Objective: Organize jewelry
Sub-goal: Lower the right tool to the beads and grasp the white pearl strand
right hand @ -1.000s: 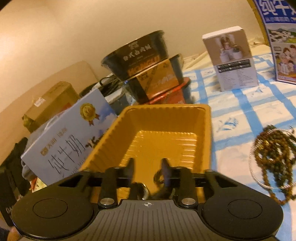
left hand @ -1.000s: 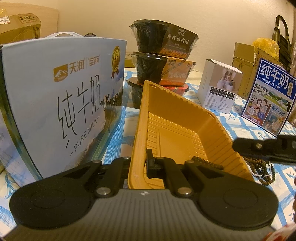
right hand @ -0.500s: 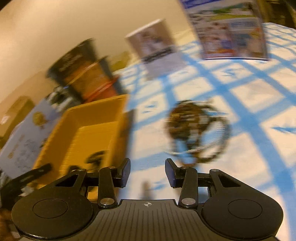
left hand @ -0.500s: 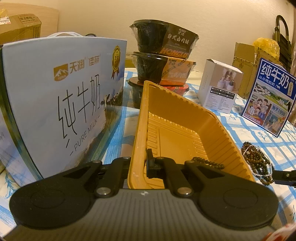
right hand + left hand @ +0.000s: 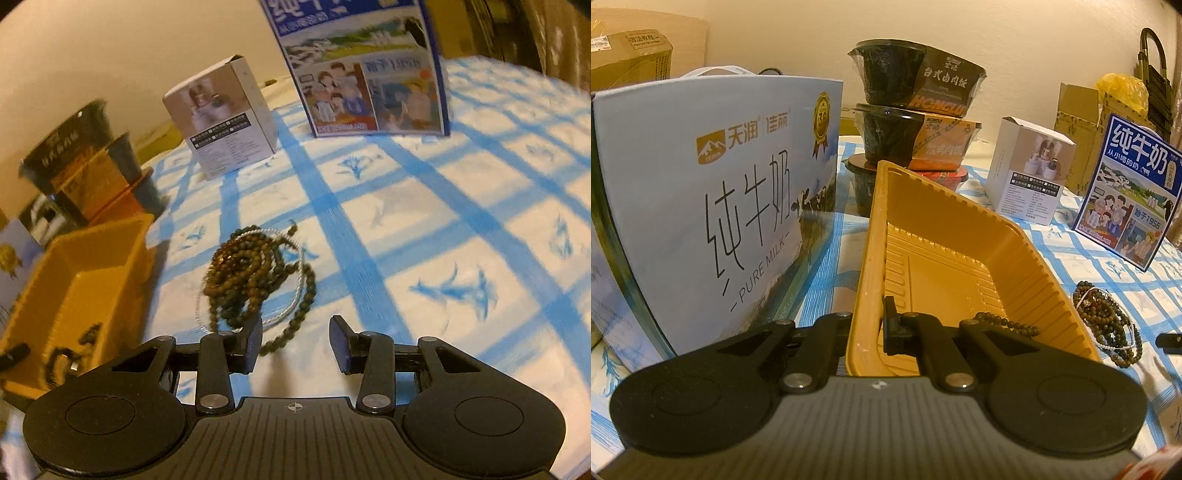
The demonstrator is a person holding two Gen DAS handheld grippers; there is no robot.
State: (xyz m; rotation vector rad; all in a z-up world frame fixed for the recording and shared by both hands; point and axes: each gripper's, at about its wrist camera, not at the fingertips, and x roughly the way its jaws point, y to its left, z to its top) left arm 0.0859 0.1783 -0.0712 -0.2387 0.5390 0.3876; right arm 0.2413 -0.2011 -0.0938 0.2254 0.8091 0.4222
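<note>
A yellow ribbed tray [image 5: 945,229] lies on the blue-checked cloth. My left gripper [image 5: 871,325] is shut on its near left wall, one finger outside and one inside. A dark bead strand [image 5: 1004,321] rests in the tray's near right corner. To the right of the tray, a pile of brown bead strings with a thin pale-beaded loop [image 5: 255,273] sits on the cloth, also seen from the left wrist [image 5: 1108,317]. My right gripper [image 5: 297,339] hangs open just in front of the pile, with nothing between its fingers. The tray [image 5: 92,266] is at its left.
A large pale blue milk carton [image 5: 701,192] stands close on the tray's left. Stacked black food bowls [image 5: 916,92] rise behind the tray. A white box [image 5: 221,122] and a blue milk box [image 5: 369,74] stand beyond the beads. Cardboard boxes [image 5: 1078,122] sit far right.
My right gripper has swung from over the tray to the right and now faces the bead pile on the cloth. The left gripper and the tray have not moved.
</note>
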